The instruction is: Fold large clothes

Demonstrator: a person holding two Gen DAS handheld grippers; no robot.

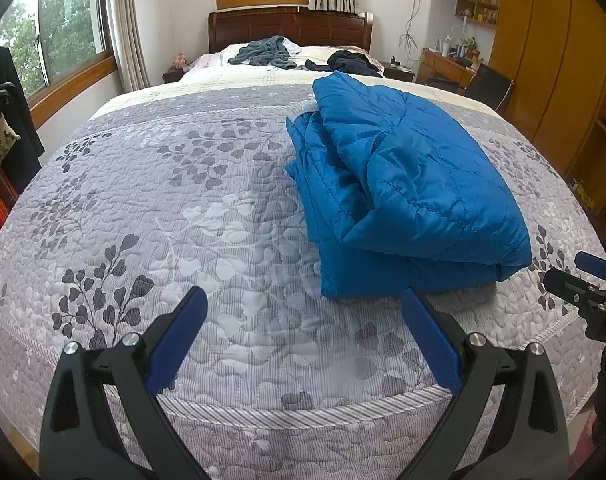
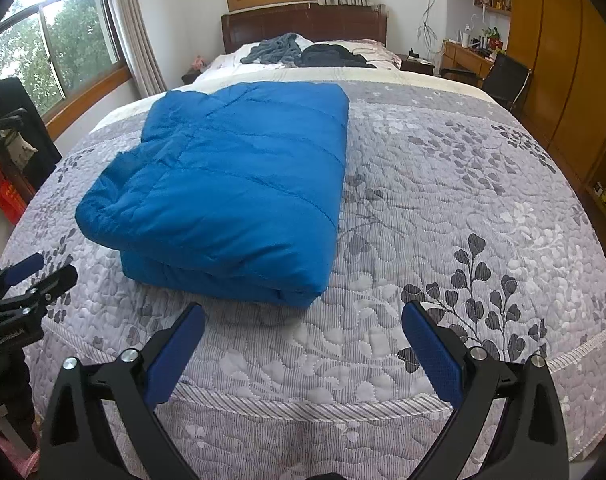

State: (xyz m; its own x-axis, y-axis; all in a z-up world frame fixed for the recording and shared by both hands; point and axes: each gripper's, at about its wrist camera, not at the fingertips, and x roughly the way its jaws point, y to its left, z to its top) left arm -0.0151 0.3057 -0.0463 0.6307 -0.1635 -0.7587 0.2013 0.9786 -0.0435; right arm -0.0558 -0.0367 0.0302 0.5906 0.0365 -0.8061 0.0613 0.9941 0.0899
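Note:
A blue quilted jacket (image 1: 403,184) lies folded into a thick rectangular bundle on the bed's grey leaf-print quilt (image 1: 183,208); the right wrist view shows the jacket (image 2: 231,184) left of centre. My left gripper (image 1: 305,300) hovers open over the quilt near the bed's foot, its right finger just short of the bundle's near edge, nothing between the fingers. My right gripper (image 2: 303,316) is open too, a little in front of the bundle's near right corner and holding nothing. Each gripper shows at the edge of the other's view: the right gripper (image 1: 583,276), the left gripper (image 2: 35,276).
Grey clothes (image 1: 263,54) and dark clothes (image 1: 347,62) lie crumpled near the pillows by the wooden headboard (image 1: 291,26). A desk and black chair (image 2: 503,78) stand at the right beside wooden wardrobes. Windows and a dark rack (image 1: 3,120) are on the left.

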